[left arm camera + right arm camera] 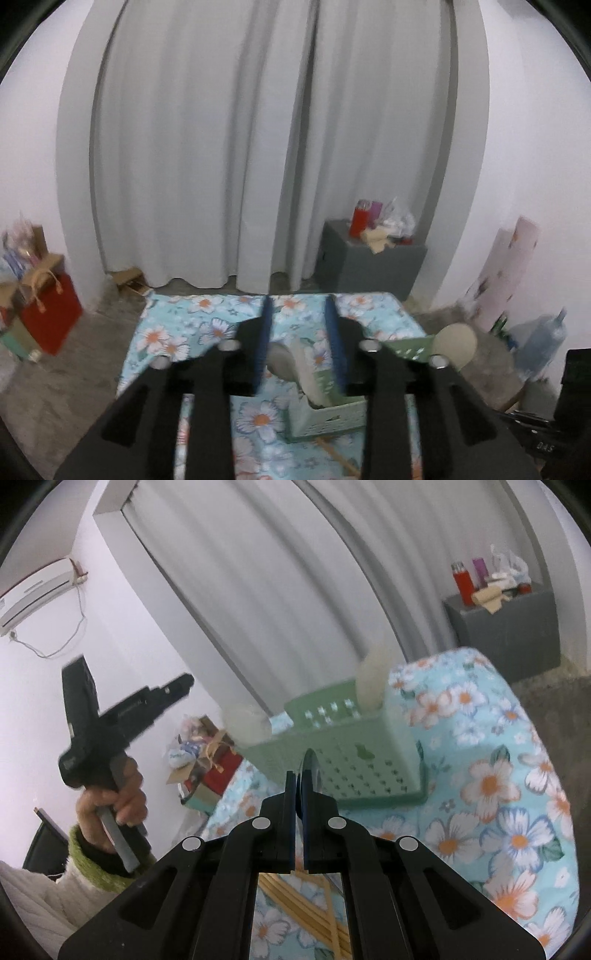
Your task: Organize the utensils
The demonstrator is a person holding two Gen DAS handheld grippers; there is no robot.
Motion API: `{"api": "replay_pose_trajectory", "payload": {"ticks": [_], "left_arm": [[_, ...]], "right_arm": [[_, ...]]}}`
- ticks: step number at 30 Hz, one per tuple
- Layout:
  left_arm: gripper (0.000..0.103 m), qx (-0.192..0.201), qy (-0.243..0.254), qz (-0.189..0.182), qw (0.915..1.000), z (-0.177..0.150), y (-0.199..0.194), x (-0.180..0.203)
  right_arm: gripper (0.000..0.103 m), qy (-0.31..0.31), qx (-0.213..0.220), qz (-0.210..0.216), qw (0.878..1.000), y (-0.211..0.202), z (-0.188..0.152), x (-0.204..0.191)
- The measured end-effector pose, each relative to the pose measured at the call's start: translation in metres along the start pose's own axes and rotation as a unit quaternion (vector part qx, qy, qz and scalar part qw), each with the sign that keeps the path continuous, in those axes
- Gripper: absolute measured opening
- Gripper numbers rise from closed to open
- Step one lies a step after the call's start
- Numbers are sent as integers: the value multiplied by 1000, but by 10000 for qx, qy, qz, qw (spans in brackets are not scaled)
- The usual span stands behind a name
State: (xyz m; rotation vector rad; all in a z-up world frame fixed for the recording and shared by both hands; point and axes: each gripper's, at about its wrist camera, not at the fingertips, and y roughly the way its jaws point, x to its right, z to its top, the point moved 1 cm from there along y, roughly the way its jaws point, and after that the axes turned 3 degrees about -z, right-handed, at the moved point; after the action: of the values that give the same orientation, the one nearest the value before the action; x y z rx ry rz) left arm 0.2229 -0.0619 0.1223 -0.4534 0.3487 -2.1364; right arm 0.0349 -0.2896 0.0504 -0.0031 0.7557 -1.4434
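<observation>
Nearest in the right wrist view, the right gripper (300, 775) has its jaws pressed almost together on a thin dark utensil (309, 771), seen edge-on; what kind it is cannot be told. Below the jaws, pale wooden chopsticks (295, 908) lie loose on the floral tablecloth (498, 794). Just beyond the fingertips stands the green perforated basket (347, 753), with two pale, blurred utensil heads (371, 681) rising above its rim. The held utensil sits just in front of the basket's near wall, close to it; whether it touches cannot be told. The cloth falls away at the table's right edge toward bare floor, and its left edge drops near a red gift bag (221, 766).

In the left wrist view, the left gripper (300, 343) is spread wide with nothing between its blue pads (264, 343). It hangs above the basket (325, 417), whose contents, a grey spoon bowl (282, 360) among them, show between the fingers. A round pale head (456, 341) shows past the right finger. Ahead the tablecloth (207, 325) runs bare to the far table edge.

From the right wrist view, the person's left hand (110, 801) holds that gripper raised, well left of the basket.

Beyond stand a grey cabinet (369, 266) and white curtains (258, 147).
</observation>
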Motion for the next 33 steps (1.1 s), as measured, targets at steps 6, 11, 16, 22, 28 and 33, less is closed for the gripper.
{"api": "replay_pose_trajectory", "payload": {"ticks": [6,11,16,22,28,33], "left_arm": [[44,102,-467,-110,9988,-10,-24,-28],[52,15,-806,-56,9967,-37,-46,-55],[57,-276,-1046,-21,9941,-70,-55,-66],[57,-535,-1310,35,9899,-97,-61,-75],[57,-536,-1404,91,9886,-101,-64,-82],[57,-504,-1420,170,9884,-102,-67,-88]], "right_arm": [[1,-155,321,404,9985,-9,39,-19],[1,-324,739,913,9925,-18,85,-36],[1,-462,1113,1296,9842,-11,122,-46],[1,-125,1154,1764,9774,20,141,-32],[1,255,1478,2020,9678,45,147,-14],[1,582,1604,2040,9640,65,140,-1]]}}
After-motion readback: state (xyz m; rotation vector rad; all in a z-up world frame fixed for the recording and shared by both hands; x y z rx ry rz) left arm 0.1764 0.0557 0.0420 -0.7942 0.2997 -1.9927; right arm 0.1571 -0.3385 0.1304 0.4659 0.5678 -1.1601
